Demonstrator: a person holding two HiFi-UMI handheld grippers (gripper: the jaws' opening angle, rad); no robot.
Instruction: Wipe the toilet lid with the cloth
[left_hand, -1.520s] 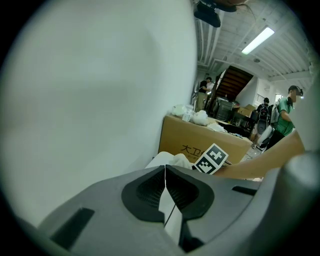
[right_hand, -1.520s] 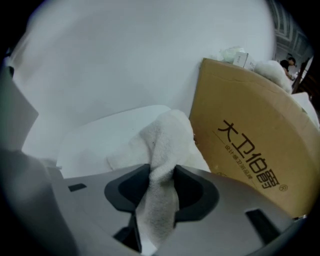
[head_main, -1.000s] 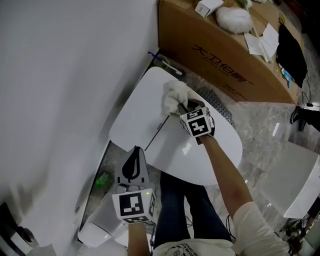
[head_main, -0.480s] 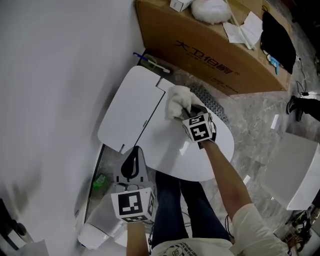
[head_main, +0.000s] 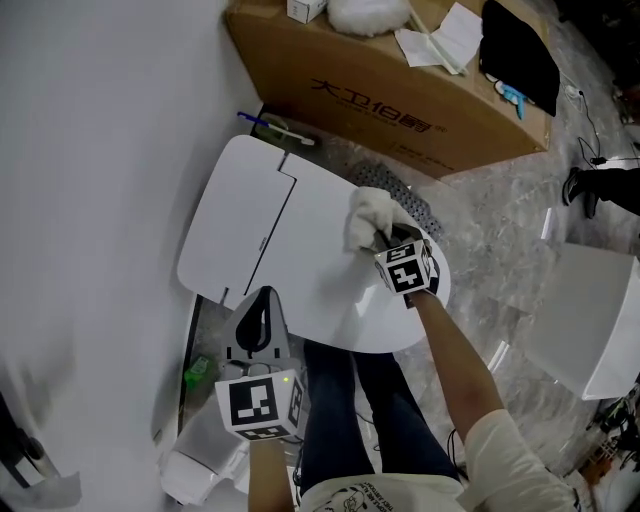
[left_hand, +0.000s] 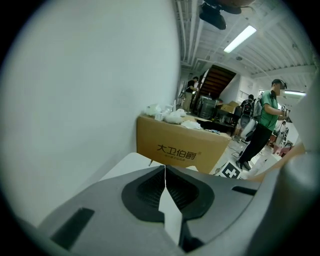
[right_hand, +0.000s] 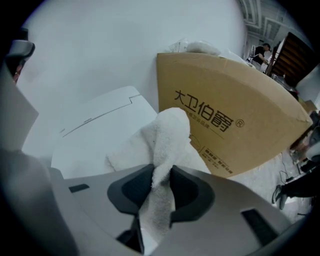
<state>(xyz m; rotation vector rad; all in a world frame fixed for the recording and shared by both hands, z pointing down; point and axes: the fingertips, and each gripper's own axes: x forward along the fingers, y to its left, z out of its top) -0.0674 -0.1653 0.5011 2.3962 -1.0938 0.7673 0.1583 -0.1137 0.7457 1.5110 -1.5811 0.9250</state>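
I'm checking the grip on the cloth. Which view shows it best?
Right gripper view: the cloth sits large between the right gripper's jaws, which have just been closing on it. Head view shows only a small white bundle on the toilet lid. Left gripper view misses it.

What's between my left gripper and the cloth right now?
Only bare toilet lid: in the head view, nothing sits on the white surface between the left gripper and the cloth.
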